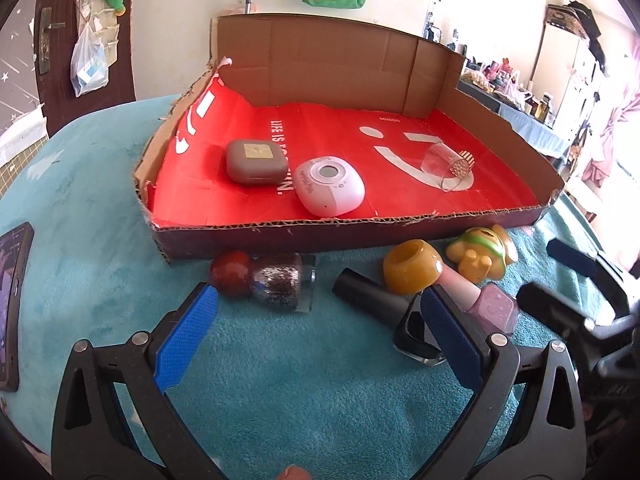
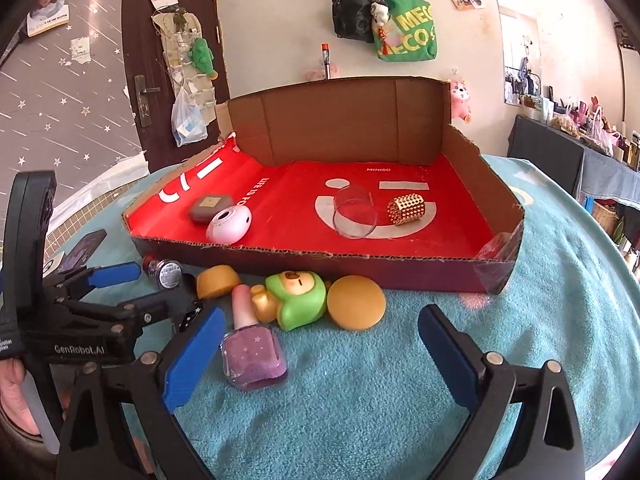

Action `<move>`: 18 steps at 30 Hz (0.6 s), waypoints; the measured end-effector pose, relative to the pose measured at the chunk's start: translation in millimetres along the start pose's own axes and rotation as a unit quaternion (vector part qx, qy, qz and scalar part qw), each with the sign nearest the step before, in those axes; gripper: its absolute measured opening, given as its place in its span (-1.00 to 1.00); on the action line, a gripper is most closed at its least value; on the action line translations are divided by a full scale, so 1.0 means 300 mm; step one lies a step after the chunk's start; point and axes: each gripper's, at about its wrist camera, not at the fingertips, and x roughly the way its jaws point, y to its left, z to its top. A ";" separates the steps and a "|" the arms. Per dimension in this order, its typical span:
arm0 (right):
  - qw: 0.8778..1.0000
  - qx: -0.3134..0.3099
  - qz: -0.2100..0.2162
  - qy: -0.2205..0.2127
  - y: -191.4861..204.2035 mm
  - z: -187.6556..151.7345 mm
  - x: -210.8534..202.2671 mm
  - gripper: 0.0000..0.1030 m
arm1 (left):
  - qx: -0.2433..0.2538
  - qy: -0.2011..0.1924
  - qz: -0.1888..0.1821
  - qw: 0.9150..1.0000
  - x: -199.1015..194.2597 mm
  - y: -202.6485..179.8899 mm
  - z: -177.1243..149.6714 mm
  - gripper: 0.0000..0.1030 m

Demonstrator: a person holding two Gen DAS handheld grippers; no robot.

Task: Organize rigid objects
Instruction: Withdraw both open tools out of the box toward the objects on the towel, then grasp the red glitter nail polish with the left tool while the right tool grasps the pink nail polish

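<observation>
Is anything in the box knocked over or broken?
Yes. The clear glass cup lies tipped on its side on the red liner, beside a gold studded cap. The cardboard box has ragged, torn edges along its front wall.

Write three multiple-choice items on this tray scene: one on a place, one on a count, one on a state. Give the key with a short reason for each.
1. Where does the pink nail polish bottle lie?
A. inside the cardboard tray
B. on the teal blanket in front of the tray
C. between closed tongs

2. How many items lie inside the cardboard tray?
A. two
B. four
C. seven

3. How does the clear glass cup sit?
A. upright
B. tipped on its side
C. upside down on its rim

Key:
1 B: the bottle rests on the teal blanket, outside the tray's front wall.
2 B: the grey case, white round device, glass cup and gold studded cylinder.
3 B: its open mouth faces the camera in the right wrist view.
</observation>
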 end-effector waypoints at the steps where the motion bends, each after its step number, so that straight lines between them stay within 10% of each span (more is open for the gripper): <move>1: 1.000 -0.003 0.003 0.003 0.006 -0.008 0.001 0.90 | -0.002 -0.001 0.001 1.000 -0.002 0.006 0.002 1.00; 14: 0.998 -0.033 0.035 0.039 0.075 -0.077 0.044 0.38 | -0.031 0.018 0.052 0.998 0.042 0.097 0.006 0.88; 18: 0.998 -0.039 0.040 0.039 0.088 -0.078 0.051 0.24 | -0.021 0.027 0.060 0.998 0.058 0.084 0.020 0.56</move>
